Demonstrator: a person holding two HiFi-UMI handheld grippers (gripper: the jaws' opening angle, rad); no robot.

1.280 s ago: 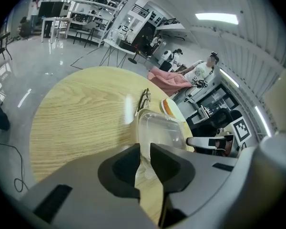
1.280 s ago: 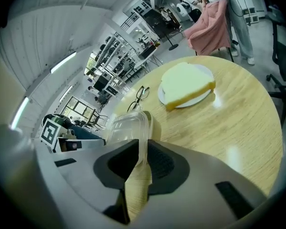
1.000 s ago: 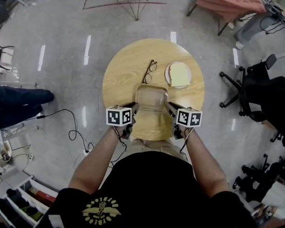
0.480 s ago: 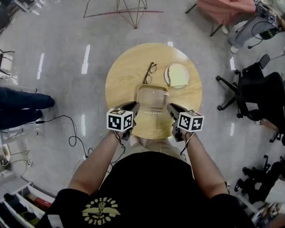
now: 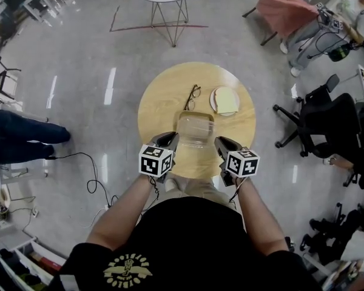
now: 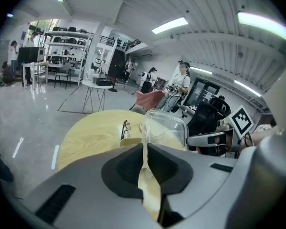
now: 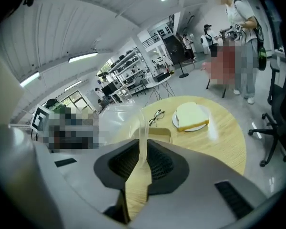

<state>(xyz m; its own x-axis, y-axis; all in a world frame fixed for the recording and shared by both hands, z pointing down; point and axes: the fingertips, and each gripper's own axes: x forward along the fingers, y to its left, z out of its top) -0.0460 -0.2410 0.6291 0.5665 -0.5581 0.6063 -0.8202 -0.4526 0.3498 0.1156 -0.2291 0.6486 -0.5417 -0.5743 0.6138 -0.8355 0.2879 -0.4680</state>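
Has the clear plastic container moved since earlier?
Yes, upward: the clear plastic container has lifted off the round wooden table.

A round wooden table [image 5: 161, 105] on the grey floor [image 5: 79, 59] carries a pair of glasses [image 5: 192, 96] in its far half and, just beside them toward the right edge, a white plate [image 5: 212, 100] bearing bread [image 5: 227, 101]

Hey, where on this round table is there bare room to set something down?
The table is bare over its left half, from its rim to the glasses. A smaller bare patch lies at the near right, between the plate of bread and the right gripper. Middle and far right are crowded: glasses, plate and the held clear plastic box.
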